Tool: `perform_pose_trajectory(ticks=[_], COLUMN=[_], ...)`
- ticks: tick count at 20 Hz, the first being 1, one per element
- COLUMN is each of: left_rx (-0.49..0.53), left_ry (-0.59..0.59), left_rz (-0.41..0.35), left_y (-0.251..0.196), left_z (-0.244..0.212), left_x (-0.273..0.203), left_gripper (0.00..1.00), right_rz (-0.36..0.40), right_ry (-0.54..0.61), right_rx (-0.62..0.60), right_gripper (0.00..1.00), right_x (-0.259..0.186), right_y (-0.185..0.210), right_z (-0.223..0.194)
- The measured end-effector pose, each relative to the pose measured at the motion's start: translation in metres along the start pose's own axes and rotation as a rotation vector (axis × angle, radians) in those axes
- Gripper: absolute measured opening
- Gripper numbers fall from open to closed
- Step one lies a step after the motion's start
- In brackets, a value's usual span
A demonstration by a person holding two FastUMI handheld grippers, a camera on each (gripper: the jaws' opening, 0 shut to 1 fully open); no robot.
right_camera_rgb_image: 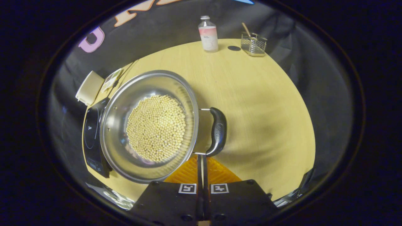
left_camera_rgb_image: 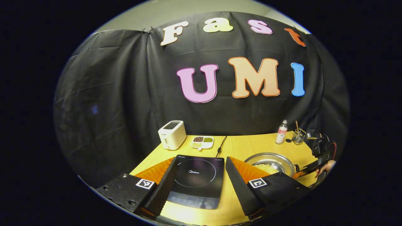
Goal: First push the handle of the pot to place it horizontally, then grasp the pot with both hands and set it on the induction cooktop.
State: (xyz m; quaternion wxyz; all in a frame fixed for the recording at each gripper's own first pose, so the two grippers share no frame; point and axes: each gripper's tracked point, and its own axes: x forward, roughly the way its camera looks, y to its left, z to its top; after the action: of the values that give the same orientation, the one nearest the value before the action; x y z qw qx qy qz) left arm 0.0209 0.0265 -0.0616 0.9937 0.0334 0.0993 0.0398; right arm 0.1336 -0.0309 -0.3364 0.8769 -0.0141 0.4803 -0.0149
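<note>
A steel pot (right_camera_rgb_image: 122, 103) holding yellow beans (right_camera_rgb_image: 155, 127) stands on the wooden table, its left edge over the black induction cooktop (right_camera_rgb_image: 91, 131). Its black handle (right_camera_rgb_image: 219, 131) points to the right in the right gripper view. My right gripper (right_camera_rgb_image: 202, 156) is shut with nothing in it, its tips at the near end of that handle. In the left gripper view my left gripper (left_camera_rgb_image: 201, 158) is open above the cooktop (left_camera_rgb_image: 196, 179), with the pot (left_camera_rgb_image: 251, 158) to its right. Beyond the pot is the right gripper (left_camera_rgb_image: 323, 150), held by a hand.
A white toaster (left_camera_rgb_image: 172, 134) and a divided dish of beans (left_camera_rgb_image: 202, 142) sit behind the cooktop, whose cord (left_camera_rgb_image: 220, 146) runs to the wall. A bottle (right_camera_rgb_image: 208, 34) and a wire holder (right_camera_rgb_image: 253, 44) stand at the far edge. Bare table (right_camera_rgb_image: 267, 103) lies right of the pot.
</note>
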Motion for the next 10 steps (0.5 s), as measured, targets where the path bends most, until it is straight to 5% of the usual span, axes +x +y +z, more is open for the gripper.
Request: perform_pose_trajectory(ticks=[10], left_rx=[-0.008], left_ry=[0.033], left_rz=[0.016], left_y=[-0.016], left_z=[-0.009], left_x=[0.008], left_gripper=[0.97], right_rz=[0.005], right_ry=[-0.016], right_rx=[-0.058], right_gripper=[0.0], right_x=[0.011], right_y=[-0.009], right_z=[0.034])
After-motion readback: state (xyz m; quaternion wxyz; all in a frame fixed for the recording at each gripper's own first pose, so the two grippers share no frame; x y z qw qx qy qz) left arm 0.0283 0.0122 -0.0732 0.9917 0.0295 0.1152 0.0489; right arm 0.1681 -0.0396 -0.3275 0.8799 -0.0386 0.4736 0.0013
